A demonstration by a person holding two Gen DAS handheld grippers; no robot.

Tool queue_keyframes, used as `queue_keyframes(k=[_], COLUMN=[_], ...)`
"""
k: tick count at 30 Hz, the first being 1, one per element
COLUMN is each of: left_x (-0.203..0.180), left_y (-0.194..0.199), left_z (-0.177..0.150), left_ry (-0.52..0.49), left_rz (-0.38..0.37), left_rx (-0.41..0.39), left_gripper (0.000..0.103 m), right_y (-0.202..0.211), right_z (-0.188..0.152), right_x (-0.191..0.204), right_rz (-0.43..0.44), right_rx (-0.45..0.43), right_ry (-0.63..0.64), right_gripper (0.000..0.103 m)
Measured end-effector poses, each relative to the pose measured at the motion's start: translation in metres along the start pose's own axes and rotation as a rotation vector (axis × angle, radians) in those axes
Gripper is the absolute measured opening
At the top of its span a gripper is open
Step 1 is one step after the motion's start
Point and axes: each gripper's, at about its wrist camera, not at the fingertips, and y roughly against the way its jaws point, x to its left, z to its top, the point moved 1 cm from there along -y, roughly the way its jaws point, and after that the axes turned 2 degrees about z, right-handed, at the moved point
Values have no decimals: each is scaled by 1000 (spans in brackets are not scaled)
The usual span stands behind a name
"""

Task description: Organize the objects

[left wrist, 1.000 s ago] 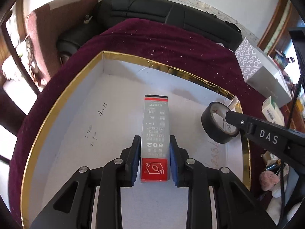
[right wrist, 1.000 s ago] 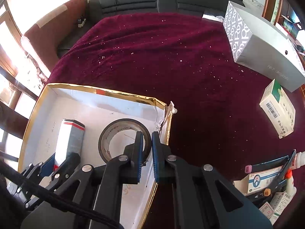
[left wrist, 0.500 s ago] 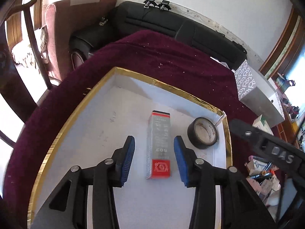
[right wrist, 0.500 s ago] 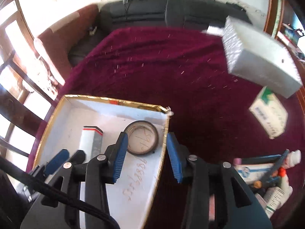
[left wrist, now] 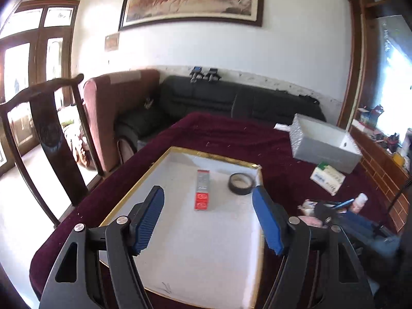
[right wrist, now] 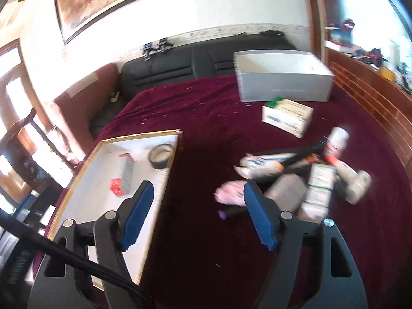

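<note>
A white gold-rimmed tray (left wrist: 188, 252) (right wrist: 103, 188) lies on the maroon cloth. Inside it rest a grey and red glue box (left wrist: 202, 189) (right wrist: 123, 175) and a roll of black tape (left wrist: 241, 183) (right wrist: 161, 155). My left gripper (left wrist: 208, 221) hangs back above the tray's near half, its jaws opening with nothing between them. My right gripper (right wrist: 198, 219) hovers over bare cloth just right of the tray's edge, jaws opening and empty. A blurred heap of tubes, bottles and packets (right wrist: 296, 175) (left wrist: 332, 208) lies right of the tray.
A grey open box (right wrist: 280, 81) (left wrist: 324, 144) stands at the table's far right, with a white and green carton (right wrist: 287, 116) (left wrist: 327, 177) in front of it. A dark wooden chair (left wrist: 49, 139) stands left of the table; a black sofa (left wrist: 231, 100) runs behind.
The left gripper let go of the glue box and the right let go of the tape roll. Both opened, rose and drew back; the right swung right, off the tray.
</note>
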Motion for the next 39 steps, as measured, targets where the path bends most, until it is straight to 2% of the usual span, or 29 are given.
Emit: queue_keyframes(k=[4,10,15,23,29,33,35,36,39], left_x=[-17,-44,-53,-37,-21,-10,-6,-6,-9], left_y=[23,45,57,61,50,45,45,46,46], left_z=[0,-7,-10,-6,-11,-11,-11,-11,-10], left_ry=[-3,-92,-124,-76,-38,-8,7,11,19], left_rz=[-73,-127,-141,-121,-98,-82,-80,-79,-96], left_rx=[6,17,1,-9,34,60,53,45,47], left_gripper=[66,69,70,70,70,70,70,70,70], right_y=[10,19,28,43,45,58,64,69,69], right_z=[-15,-24,-24,-16,-10,23,34,36,30], right_x=[-18,-23,-30,-36,-44,-42,-37,-34,-28], right_rz=[1,16,31,37,13,29,37,43,10], right_rx=[2,-2,-14,-56,-59,-102,-123,-141,-161], right_ry=[-50,-56,-76,-96,-95,-92,-78,-66,-14], right_gripper=[72,72,72,72,72,72,75,82,83])
